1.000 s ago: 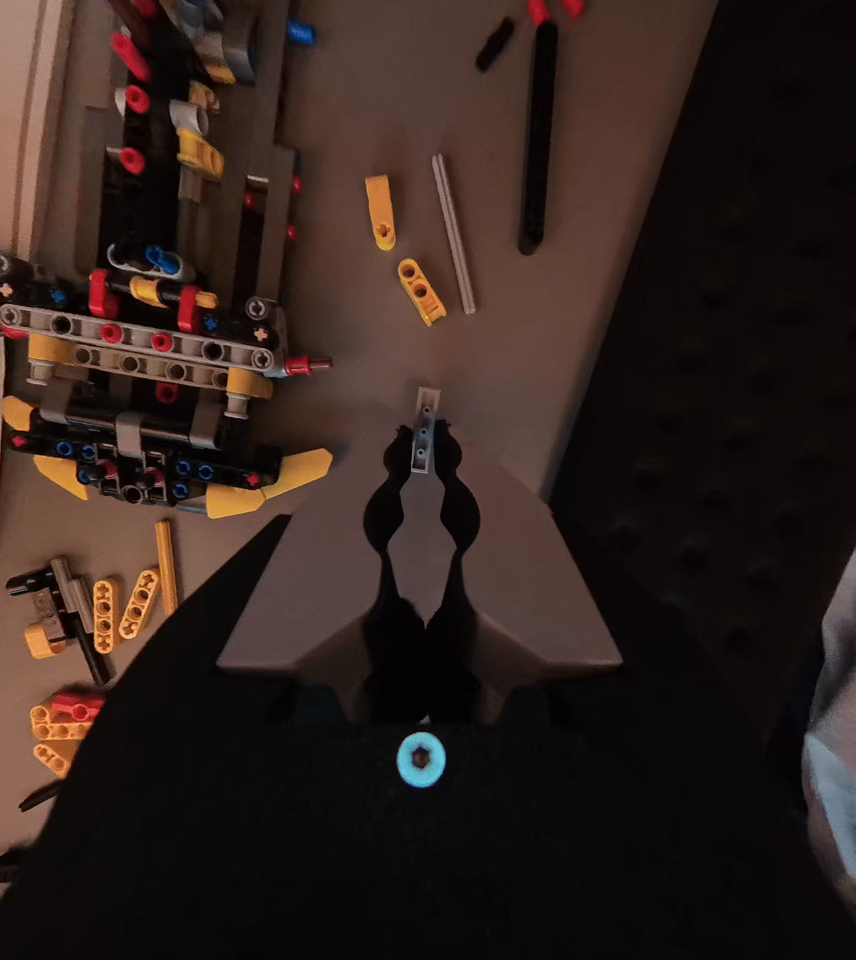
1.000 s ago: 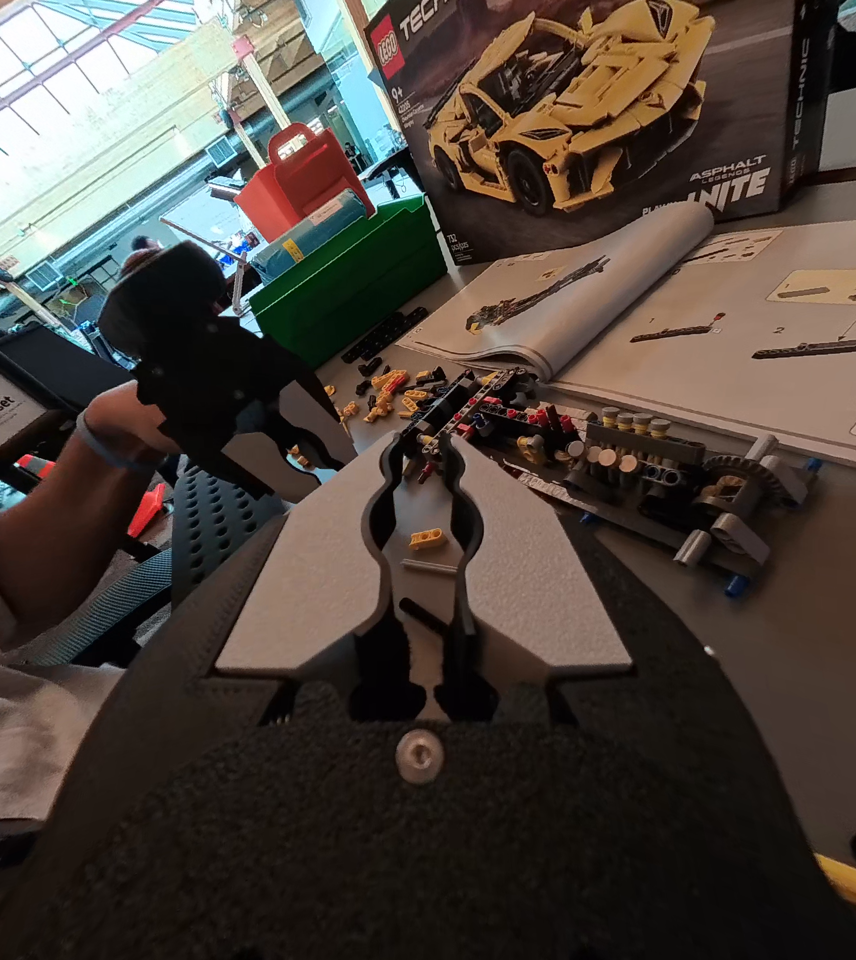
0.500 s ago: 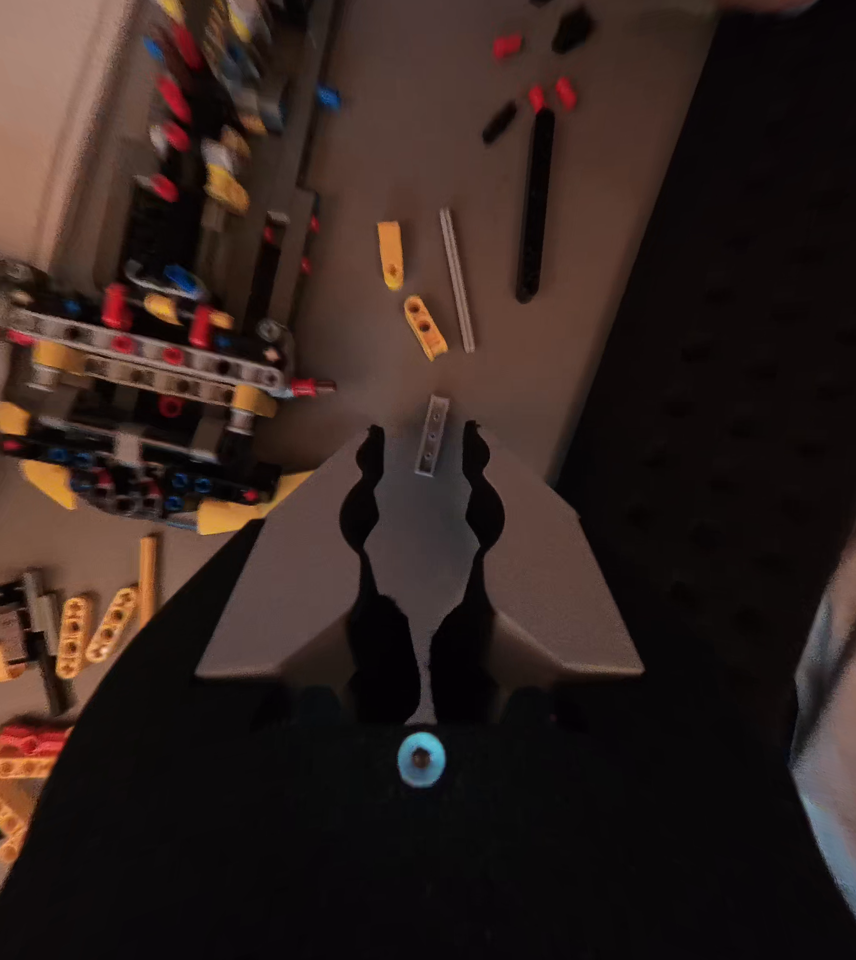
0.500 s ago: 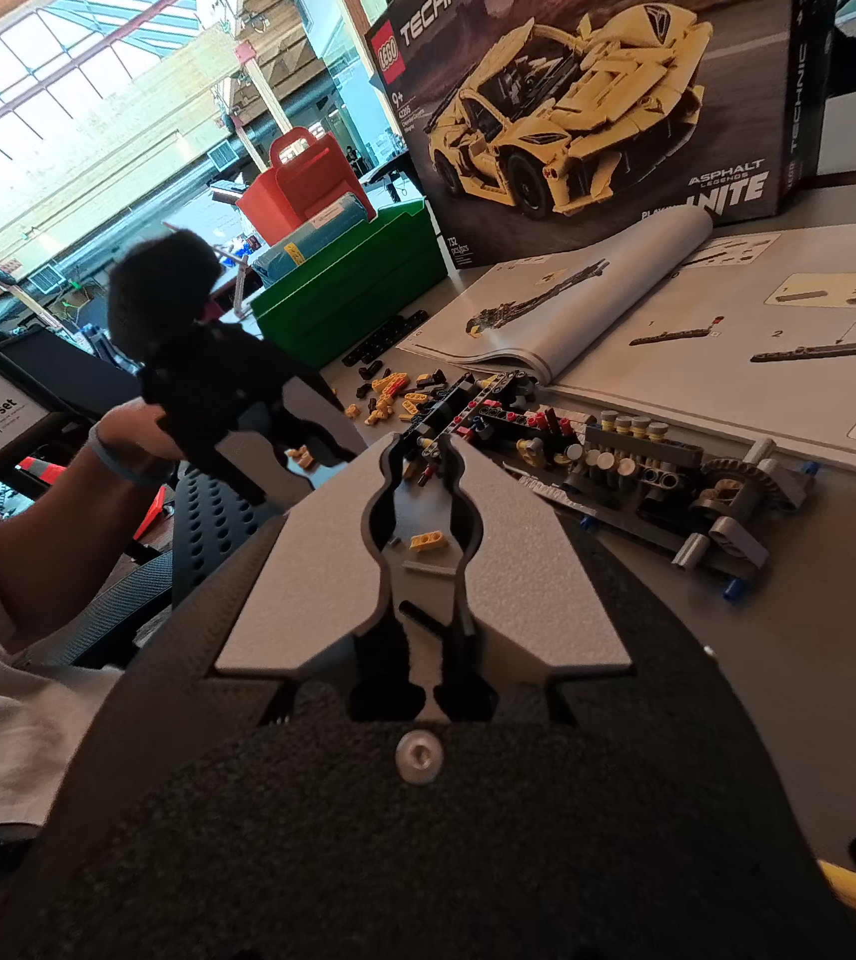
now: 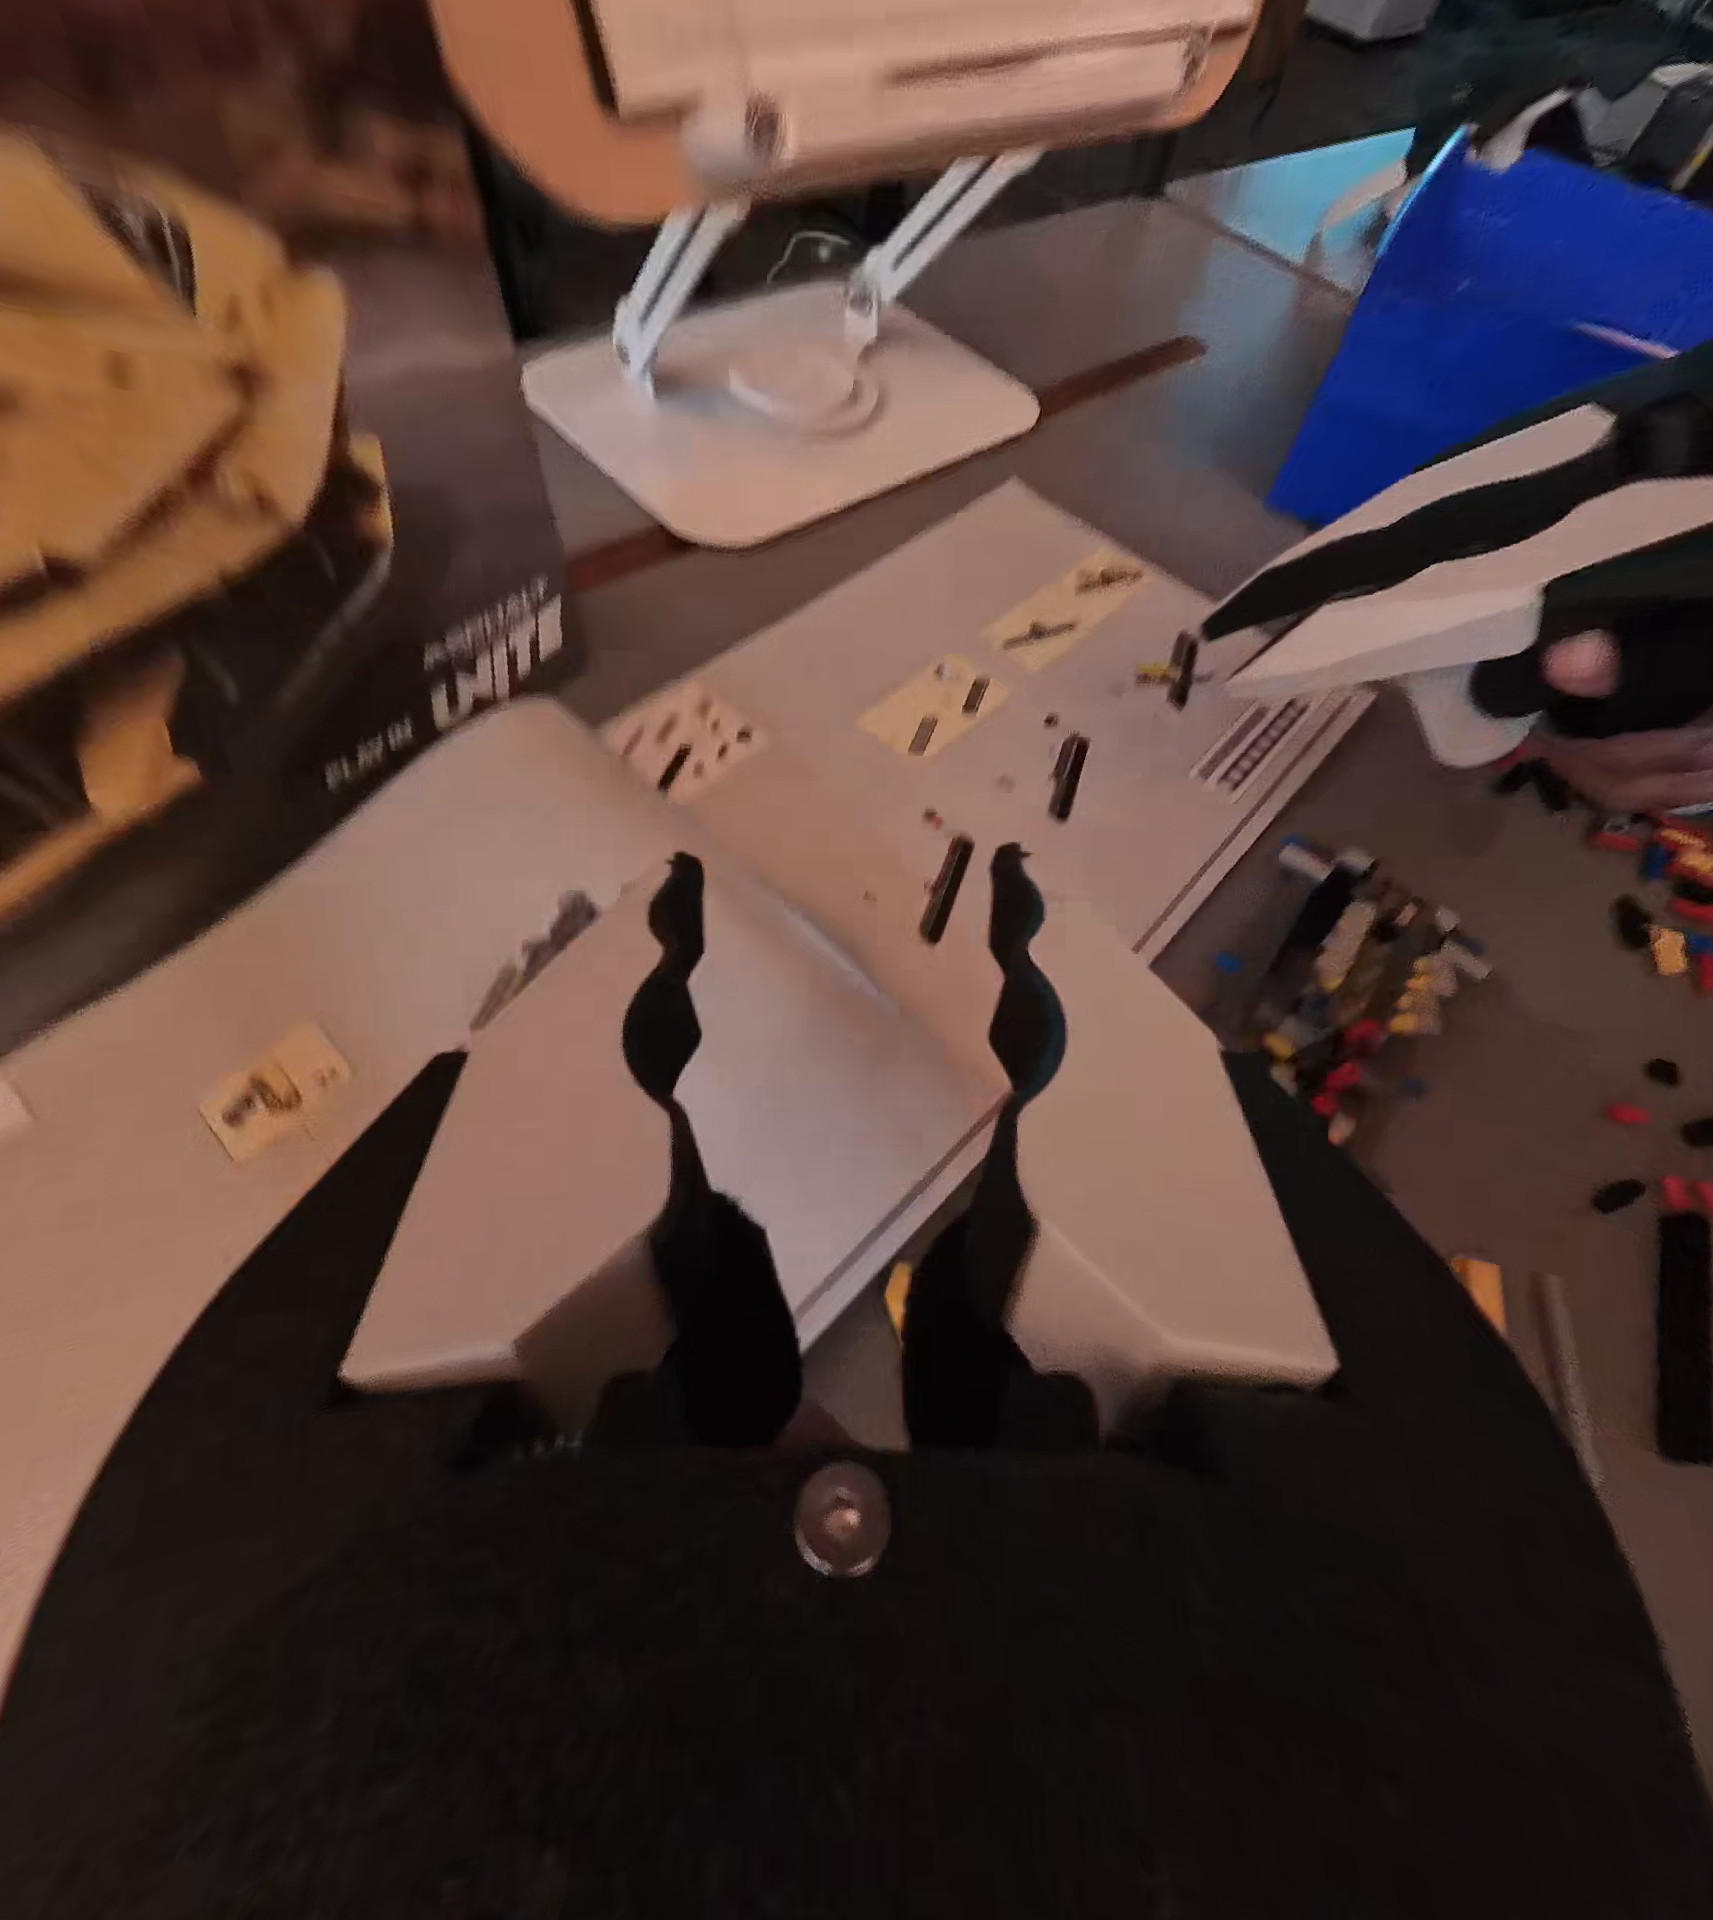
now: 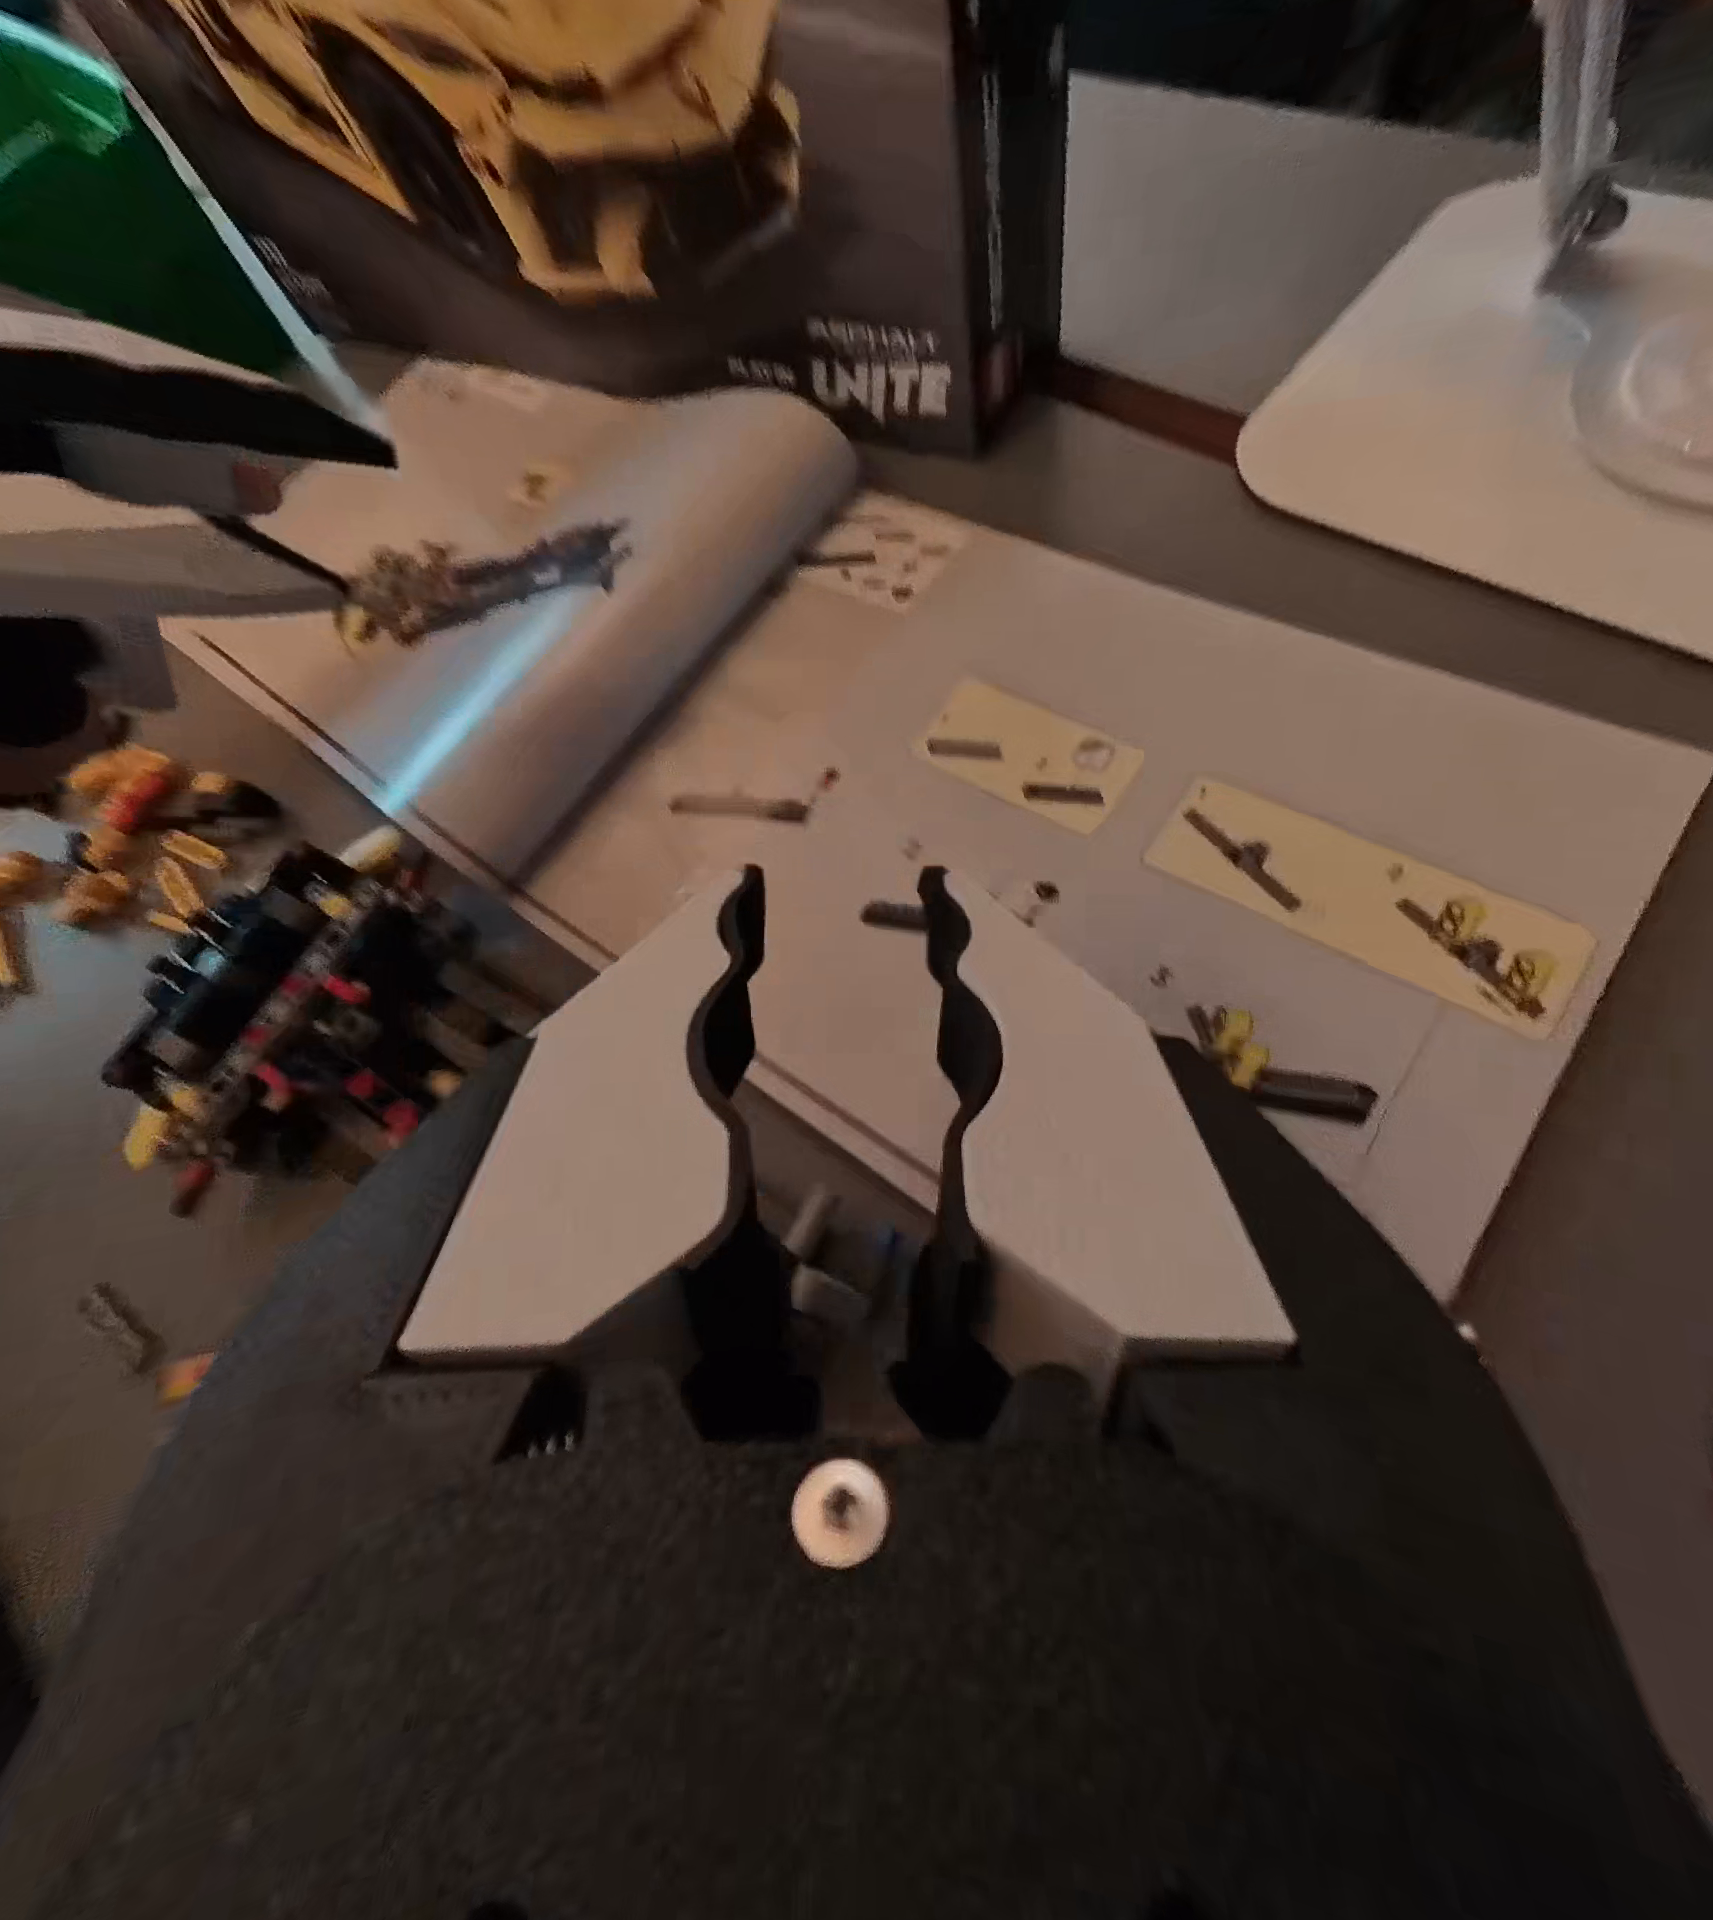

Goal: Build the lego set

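My left gripper [image 5: 847, 873] is open wide and empty, held above the open instruction booklet [image 5: 831, 748]. My right gripper [image 6: 844, 883] is open and empty, also above the booklet [image 6: 1091, 644]. Each gripper shows in the other's view: the right one at the right edge [image 5: 1221, 655], the left one at the left edge [image 6: 364, 520]. The partly built black, red and yellow model [image 6: 291, 1029] lies on the table left of the right gripper, and shows in the left wrist view [image 5: 1351, 987]. Both views are blurred.
The set's box [image 6: 623, 208] stands behind the booklet. A white stand base [image 6: 1558, 447] sits at the back right. Loose yellow pieces [image 6: 0, 894] lie left of the model. A long black beam [image 5: 1685, 1340] and small red and black pieces [image 5: 1662, 1143] lie on the grey table. The long black beam [image 5: 1685, 1340] is about 20 centimetres from my right fingertips.
My left gripper let go of the small grey beam, opened wide and swung up from the table to face the booklet. My right gripper opened wider and turned towards the booklet.
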The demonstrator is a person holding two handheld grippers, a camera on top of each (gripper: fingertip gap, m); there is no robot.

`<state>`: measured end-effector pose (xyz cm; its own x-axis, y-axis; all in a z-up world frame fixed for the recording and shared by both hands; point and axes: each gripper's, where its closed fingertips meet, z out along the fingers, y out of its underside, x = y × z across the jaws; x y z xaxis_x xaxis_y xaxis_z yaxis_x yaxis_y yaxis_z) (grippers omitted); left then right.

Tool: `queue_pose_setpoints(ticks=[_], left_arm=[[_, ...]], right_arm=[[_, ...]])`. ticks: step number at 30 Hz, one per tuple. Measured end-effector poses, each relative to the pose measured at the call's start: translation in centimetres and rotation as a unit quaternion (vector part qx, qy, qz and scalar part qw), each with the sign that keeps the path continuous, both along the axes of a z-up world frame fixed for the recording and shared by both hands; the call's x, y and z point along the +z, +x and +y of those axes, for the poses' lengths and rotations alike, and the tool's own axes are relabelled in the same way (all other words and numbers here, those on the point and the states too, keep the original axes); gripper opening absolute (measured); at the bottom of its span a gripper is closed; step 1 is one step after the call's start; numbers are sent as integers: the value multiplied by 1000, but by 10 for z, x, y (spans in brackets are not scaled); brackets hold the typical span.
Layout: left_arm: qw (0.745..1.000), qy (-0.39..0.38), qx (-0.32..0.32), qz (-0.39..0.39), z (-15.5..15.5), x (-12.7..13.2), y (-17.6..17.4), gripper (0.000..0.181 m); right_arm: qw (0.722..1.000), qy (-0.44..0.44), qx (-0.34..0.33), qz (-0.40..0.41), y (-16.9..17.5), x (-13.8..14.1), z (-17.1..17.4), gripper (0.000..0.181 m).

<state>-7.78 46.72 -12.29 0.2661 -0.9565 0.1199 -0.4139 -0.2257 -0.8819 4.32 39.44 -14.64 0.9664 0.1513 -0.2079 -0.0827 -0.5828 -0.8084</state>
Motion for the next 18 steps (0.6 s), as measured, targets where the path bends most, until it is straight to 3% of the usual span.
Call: queue_pose_setpoints(ticks=[3,7,14,18], left_arm=[[998,-69,-12,-1,-4,-29,-10,47],[995,-85,-17,-41,-3,-16,-1,42],[998,-53,6,-32,8,-21,-6,33],[998,-42,10,-36,9,-20,-5,27]], right_arm=[[999,-16,-3,-33,10,-17,-10,29],[1000,-1,6,-28,2,-11,-5,27],[998,-12,26,-50,-11,-20,-3,26],[993,22,103,-61,-37,-1,-13,26]])
